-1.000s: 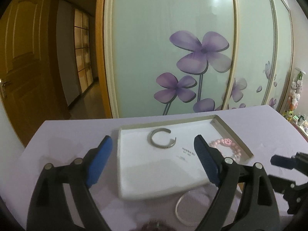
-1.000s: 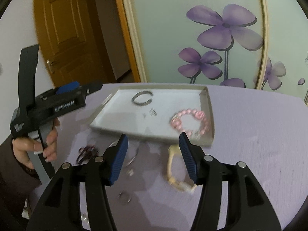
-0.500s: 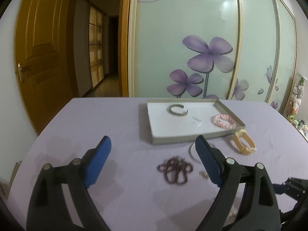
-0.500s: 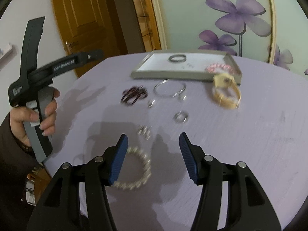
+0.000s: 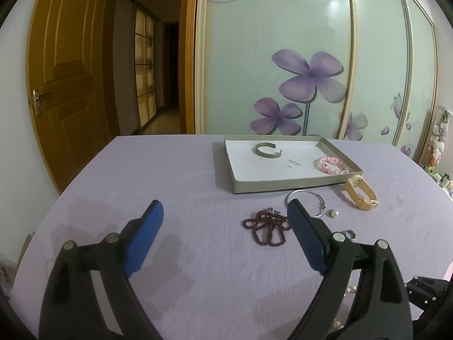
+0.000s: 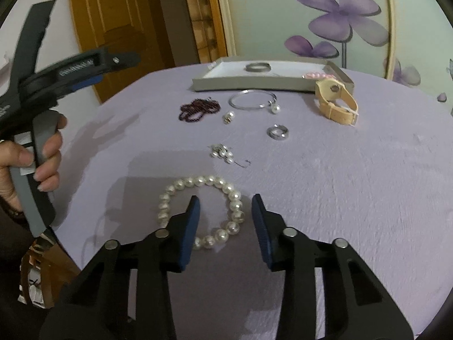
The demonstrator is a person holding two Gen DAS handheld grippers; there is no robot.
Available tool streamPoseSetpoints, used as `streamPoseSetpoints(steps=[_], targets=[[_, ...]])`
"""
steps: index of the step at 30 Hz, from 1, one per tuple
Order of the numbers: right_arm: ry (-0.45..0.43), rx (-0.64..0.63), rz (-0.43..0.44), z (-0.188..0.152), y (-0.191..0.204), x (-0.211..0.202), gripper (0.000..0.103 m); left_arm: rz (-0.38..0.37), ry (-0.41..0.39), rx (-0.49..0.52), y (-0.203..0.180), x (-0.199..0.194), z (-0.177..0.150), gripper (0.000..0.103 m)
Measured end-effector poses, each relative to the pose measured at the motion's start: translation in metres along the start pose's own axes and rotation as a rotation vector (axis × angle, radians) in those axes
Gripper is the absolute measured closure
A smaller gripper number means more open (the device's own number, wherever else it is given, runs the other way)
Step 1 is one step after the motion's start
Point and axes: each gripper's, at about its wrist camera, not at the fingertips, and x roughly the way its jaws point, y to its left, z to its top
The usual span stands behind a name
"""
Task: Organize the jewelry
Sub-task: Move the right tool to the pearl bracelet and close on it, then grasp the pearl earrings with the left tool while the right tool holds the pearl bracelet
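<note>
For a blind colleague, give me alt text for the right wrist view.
The open right gripper straddles one side of a pearl bracelet on a purple table. Farther off lie loose jewelry and a tray.

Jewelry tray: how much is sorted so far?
Two pieces lie in the tray: a silver cuff and a pink bead bracelet. Nothing is gripped; the open right claw straddles the pearl bracelet's near right arc. Left on the cloth: garnet beads, bangle, watch, ring, earrings.
</note>
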Motion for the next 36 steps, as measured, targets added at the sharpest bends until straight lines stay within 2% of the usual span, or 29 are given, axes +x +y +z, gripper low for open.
streamPoseSetpoints(steps=[3, 5, 7, 12, 17, 23, 28, 36], targets=[[0.002, -0.006, -0.012, -0.002, -0.002, -0.002, 0.071, 0.001, 0.001, 0.006, -0.001, 0.001, -0.001, 0.014], [0.000, -0.013, -0.034, -0.003, -0.002, -0.003, 0.084, 0.001, 0.003, 0.012, -0.004, 0.002, -0.001, 0.014], [0.001, -0.005, -0.029, -0.006, -0.005, -0.006, 0.092, 0.000, 0.006, 0.019, -0.007, 0.004, -0.001, 0.014], [0.002, -0.001, -0.011, -0.013, -0.013, -0.016, 0.093, -0.005, 0.026, 0.037, -0.018, 0.011, -0.002, 0.014], [-0.027, 0.062, -0.046, -0.009, -0.037, -0.028, 0.093, -0.023, 0.058, 0.047, -0.025, 0.016, -0.006, 0.014], [-0.091, 0.113, -0.071, -0.003, -0.061, -0.050, 0.093, -0.092, 0.111, 0.067, -0.049, 0.020, -0.019, 0.014], [-0.106, 0.141, -0.082, -0.004, -0.076, -0.059, 0.093, -0.155, 0.168, 0.111, -0.086, 0.025, -0.037, 0.015], [-0.113, 0.164, -0.078, -0.008, -0.094, -0.067, 0.093, -0.186, 0.305, 0.146, -0.125, 0.047, -0.059, 0.035]])
